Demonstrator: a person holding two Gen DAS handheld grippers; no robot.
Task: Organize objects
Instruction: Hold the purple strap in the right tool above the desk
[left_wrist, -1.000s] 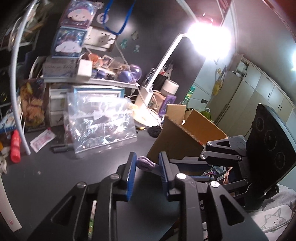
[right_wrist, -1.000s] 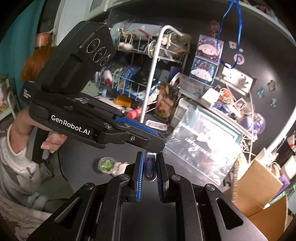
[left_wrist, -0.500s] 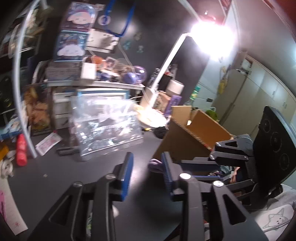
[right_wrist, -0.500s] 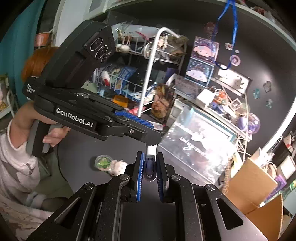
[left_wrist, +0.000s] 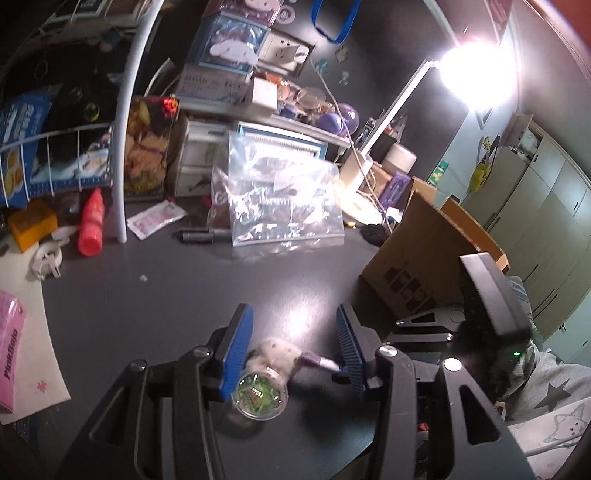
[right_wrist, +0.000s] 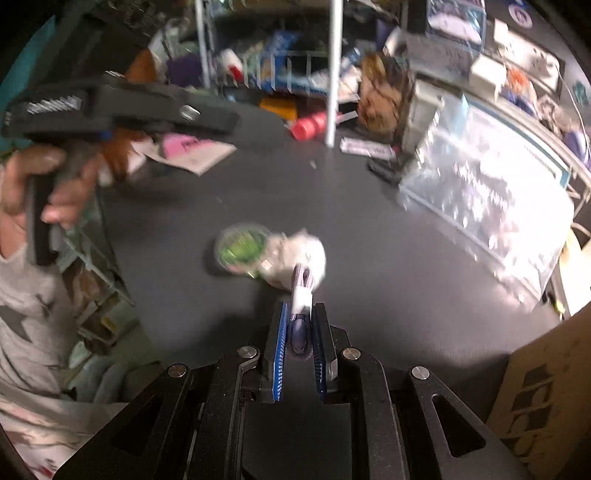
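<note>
Two hand-held grippers over a dark counter (left_wrist: 155, 295). Left hand-held gripper (left_wrist: 291, 343): jaws partly apart and opening, blue pads clear of everything. Between and just below its fingers lie a white plush (left_wrist: 277, 352) and a round clear tub (left_wrist: 258, 393) with green contents; the tub sits nearest the left finger, touching the plush. Nothing gripped there.

Right hand-held gripper (right_wrist: 300, 325): jaws narrow, clamped on a purple pen-like stick (right_wrist: 301, 295) with a white band. The stick juts forward past the fingertips, and its far end overlaps the plush (right_wrist: 295, 254); contact cannot be told through the blur. In the left wrist view the stick's end (left_wrist: 319, 361) shows just inside the left gripper's right finger, beside the plush. The tub (right_wrist: 240, 249) lies ahead and left of the right gripper, against the plush.

A hand (right_wrist: 33, 192) grips the left tool's handle, seen at upper left of the right wrist view.

Ahead of both: a clear plastic bag (left_wrist: 280, 206) standing on the counter, well apart from the plush. Right of the left gripper, a cardboard box (left_wrist: 424, 254). Far left, a red bottle (left_wrist: 90, 225) lying beside a white rack pole (left_wrist: 123, 147). A lamp (left_wrist: 476, 70) glares at upper right.
</note>
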